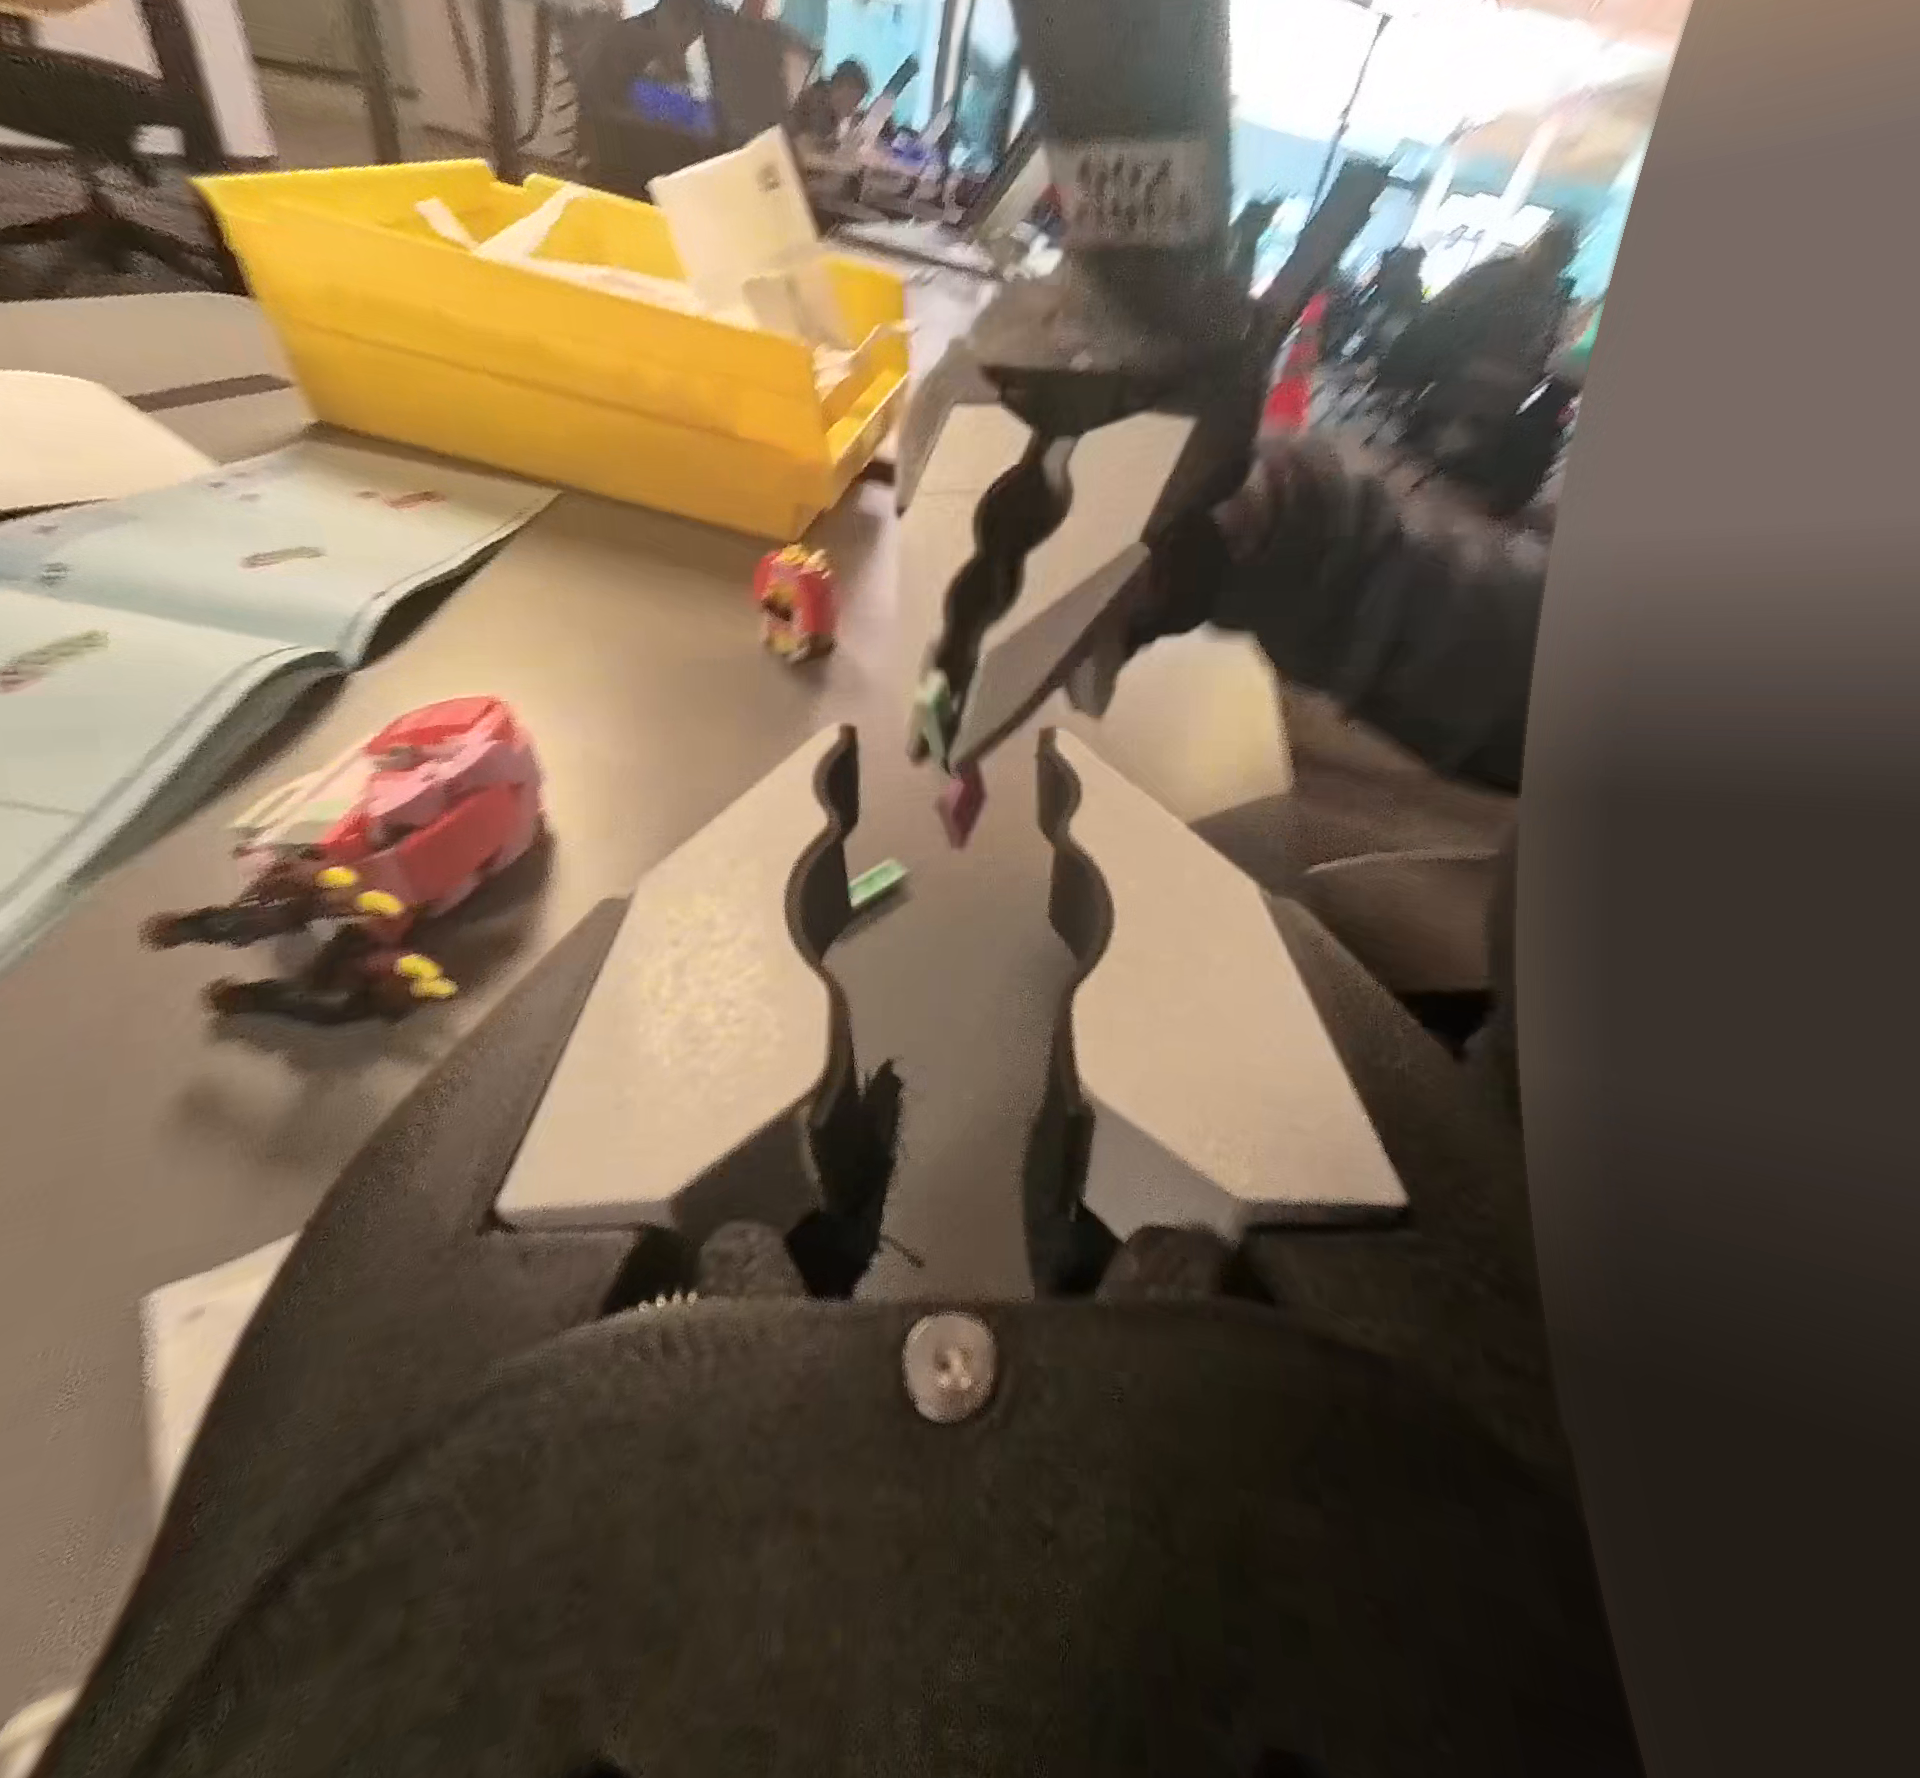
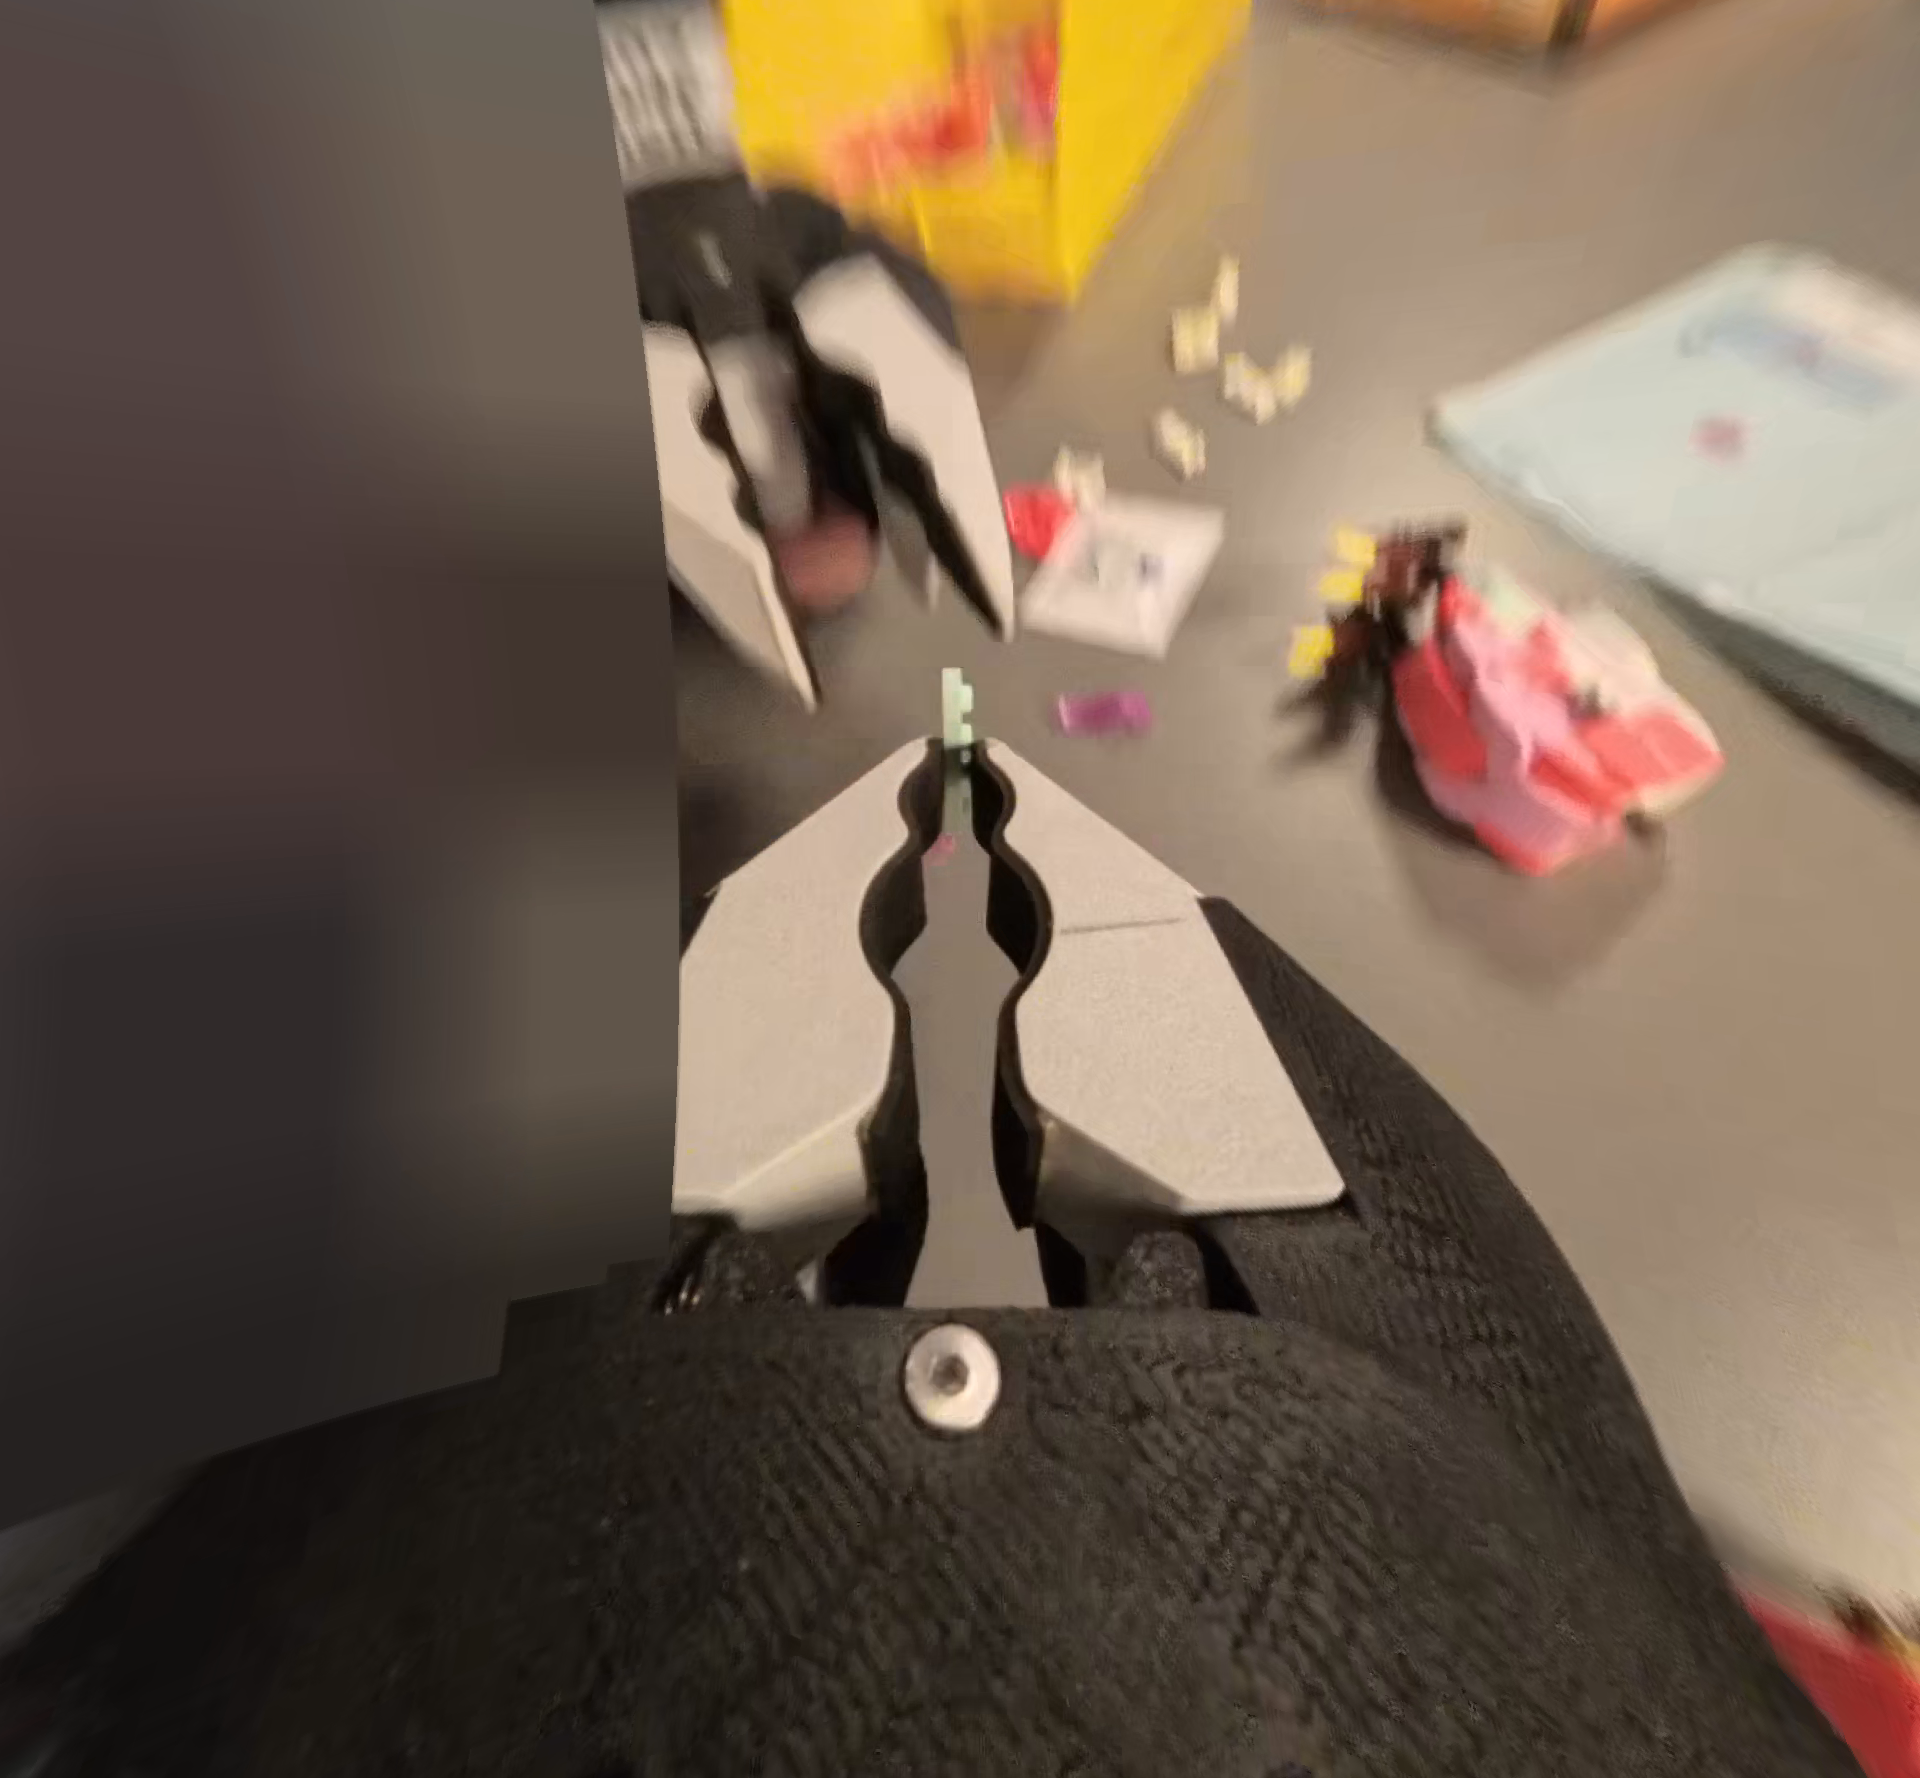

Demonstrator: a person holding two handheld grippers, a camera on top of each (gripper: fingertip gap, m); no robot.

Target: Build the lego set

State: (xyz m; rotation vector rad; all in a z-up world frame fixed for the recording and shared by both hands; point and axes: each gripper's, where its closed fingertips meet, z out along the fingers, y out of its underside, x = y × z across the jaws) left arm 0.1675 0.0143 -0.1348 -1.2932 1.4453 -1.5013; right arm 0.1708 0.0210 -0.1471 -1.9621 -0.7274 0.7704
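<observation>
My right gripper [image 2: 956,749] is shut on a thin pale green plate [image 2: 954,705] that sticks up out of its tips. In the left wrist view the right gripper [image 1: 961,736] comes down from above with the plate [image 1: 932,715] at its tips. A magenta piece [image 1: 961,798] shows just below; I cannot tell if it is attached. My left gripper [image 1: 948,772] is open and empty, its fingers on either side of the right gripper's tips. It also shows open in the right wrist view [image 2: 906,658]. A small green piece [image 1: 878,885] lies on the table by the left finger.
A red and pink brick model [image 1: 436,803] [image 2: 1538,741] lies on the grey table [image 1: 623,689]. A small red figure [image 1: 795,601], a yellow bin [image 1: 561,346], an open booklet [image 1: 156,606], a purple piece [image 2: 1103,712], a white bag [image 2: 1122,575] and several cream pieces [image 2: 1236,357] lie around.
</observation>
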